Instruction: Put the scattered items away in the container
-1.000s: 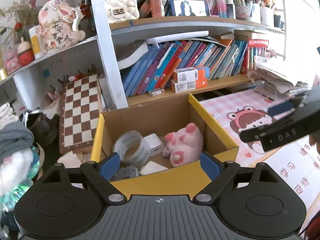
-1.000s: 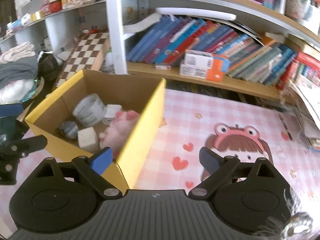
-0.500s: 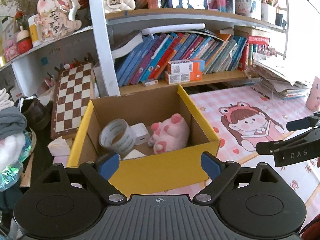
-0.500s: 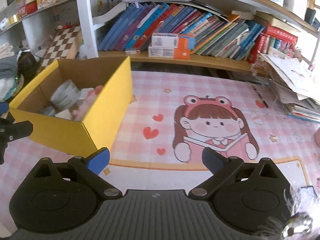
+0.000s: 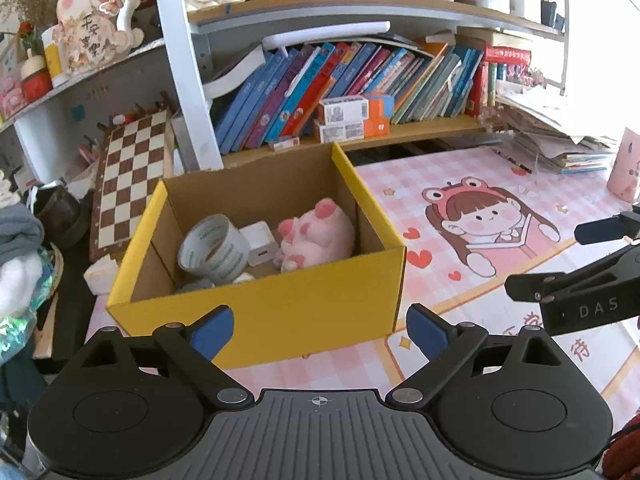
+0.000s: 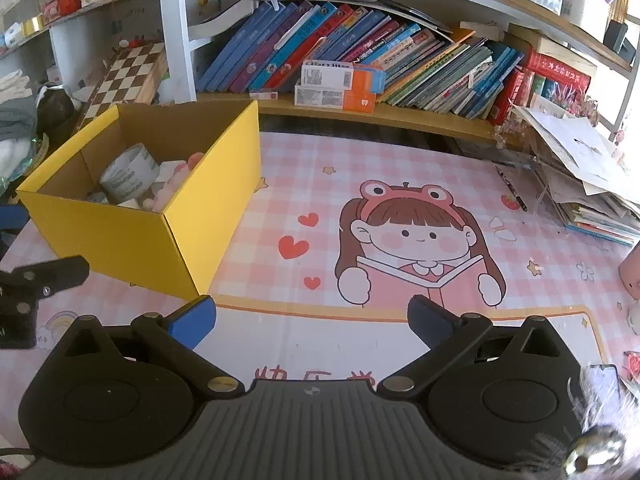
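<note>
A yellow cardboard box (image 5: 280, 312) stands on the pink mat, open at the top. Inside lie a roll of tape (image 5: 214, 249), a white charger (image 5: 260, 242), a pink plush toy (image 5: 316, 236) and a small grey item. The box also shows in the right wrist view (image 6: 132, 240), with the tape roll (image 6: 130, 176) in it. My left gripper (image 5: 320, 330) is open and empty, in front of the box's near wall. My right gripper (image 6: 312, 318) is open and empty, over the mat to the right of the box.
A bookshelf with leaning books (image 5: 340, 84) and small cartons (image 5: 352, 118) runs behind the mat. A chessboard (image 5: 128, 176) leans at the back left. A stack of papers (image 6: 588, 176) lies at the right edge, with a pink cup (image 5: 624, 168) near it. Clothes are piled at the far left.
Both grippers have pulled back from the box, which now looks smaller and farther. The right gripper has swung right over the mat. Both stay open and empty.
</note>
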The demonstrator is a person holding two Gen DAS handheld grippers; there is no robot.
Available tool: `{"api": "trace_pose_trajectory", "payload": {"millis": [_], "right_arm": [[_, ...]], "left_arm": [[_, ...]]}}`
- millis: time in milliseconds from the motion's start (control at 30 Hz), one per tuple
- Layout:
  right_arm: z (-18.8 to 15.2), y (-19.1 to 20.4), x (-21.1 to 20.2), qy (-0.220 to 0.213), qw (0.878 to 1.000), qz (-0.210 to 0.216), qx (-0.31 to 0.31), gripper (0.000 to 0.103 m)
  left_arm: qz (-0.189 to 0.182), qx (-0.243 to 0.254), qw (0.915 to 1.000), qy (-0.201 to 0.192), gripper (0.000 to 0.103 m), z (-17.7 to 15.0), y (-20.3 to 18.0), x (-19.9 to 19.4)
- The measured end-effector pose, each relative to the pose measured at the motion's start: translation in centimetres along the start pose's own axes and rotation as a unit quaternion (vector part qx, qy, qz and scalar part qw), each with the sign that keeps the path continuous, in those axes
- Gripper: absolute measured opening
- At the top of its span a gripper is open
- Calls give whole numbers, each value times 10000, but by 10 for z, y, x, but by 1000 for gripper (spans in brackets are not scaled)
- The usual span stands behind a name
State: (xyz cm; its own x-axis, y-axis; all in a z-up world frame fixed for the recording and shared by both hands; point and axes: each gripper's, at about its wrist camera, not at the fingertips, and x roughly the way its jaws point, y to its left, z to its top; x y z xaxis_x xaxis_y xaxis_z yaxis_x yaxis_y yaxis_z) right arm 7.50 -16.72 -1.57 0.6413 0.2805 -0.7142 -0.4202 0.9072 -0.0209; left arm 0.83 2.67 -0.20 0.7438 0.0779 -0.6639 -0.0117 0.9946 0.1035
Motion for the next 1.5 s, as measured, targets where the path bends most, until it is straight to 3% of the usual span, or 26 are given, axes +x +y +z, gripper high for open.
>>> {"api": "trace_pose_trajectory", "payload": {"millis": [1500], "right_arm": [[-13, -17, -10, 16, 9999, -158, 20, 103]], "left_arm": [[-74, -85, 9999, 109, 103, -1, -22, -3]]}}
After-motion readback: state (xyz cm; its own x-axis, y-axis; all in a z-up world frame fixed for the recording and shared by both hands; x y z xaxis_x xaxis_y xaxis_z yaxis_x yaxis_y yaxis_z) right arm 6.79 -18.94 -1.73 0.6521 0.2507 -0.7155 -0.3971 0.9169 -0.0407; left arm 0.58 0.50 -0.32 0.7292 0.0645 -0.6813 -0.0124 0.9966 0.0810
